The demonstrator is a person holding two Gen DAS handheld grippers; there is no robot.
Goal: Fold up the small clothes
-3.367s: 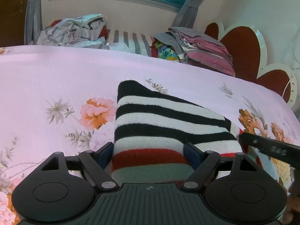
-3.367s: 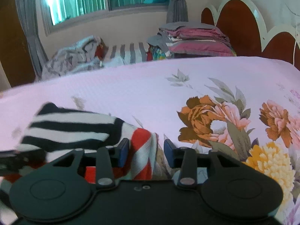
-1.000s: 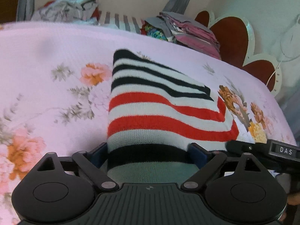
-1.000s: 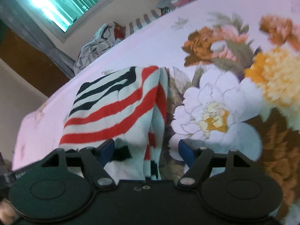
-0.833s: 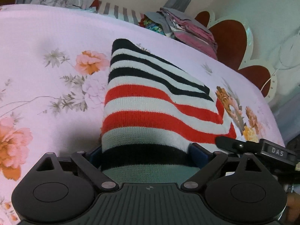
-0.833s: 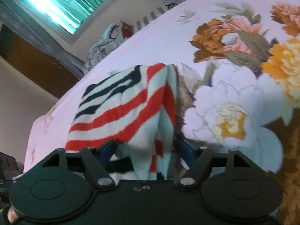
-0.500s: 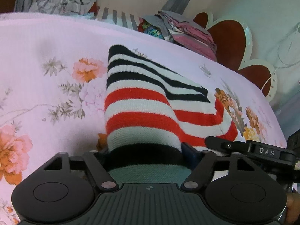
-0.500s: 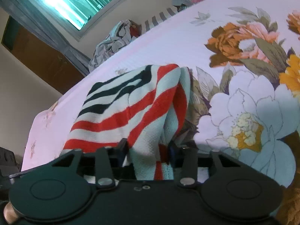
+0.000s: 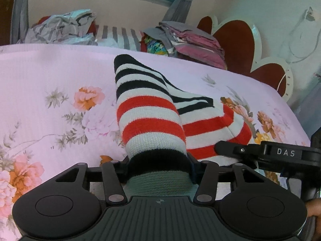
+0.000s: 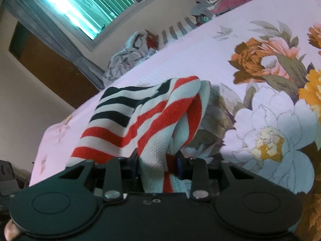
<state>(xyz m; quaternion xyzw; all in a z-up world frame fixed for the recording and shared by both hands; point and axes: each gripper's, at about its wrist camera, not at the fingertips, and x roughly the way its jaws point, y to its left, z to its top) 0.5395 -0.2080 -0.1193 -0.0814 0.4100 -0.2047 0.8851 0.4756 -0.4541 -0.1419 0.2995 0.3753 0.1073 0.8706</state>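
Jaws of both grippers have just been closing and now pinch the striped garment (image 9: 152, 120), which rises off the floral bed sheet (image 9: 50, 76). Left gripper (image 9: 159, 165) clamps the dark-banded hem, right gripper (image 10: 157, 160) a bunched red-and-white edge. Each gripper's body hides the near end of the cloth.

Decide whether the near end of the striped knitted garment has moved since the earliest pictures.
Yes. The striped knitted garment, then flat on the pink floral bedsheet, now rises off it, gathered in both closing jaws.
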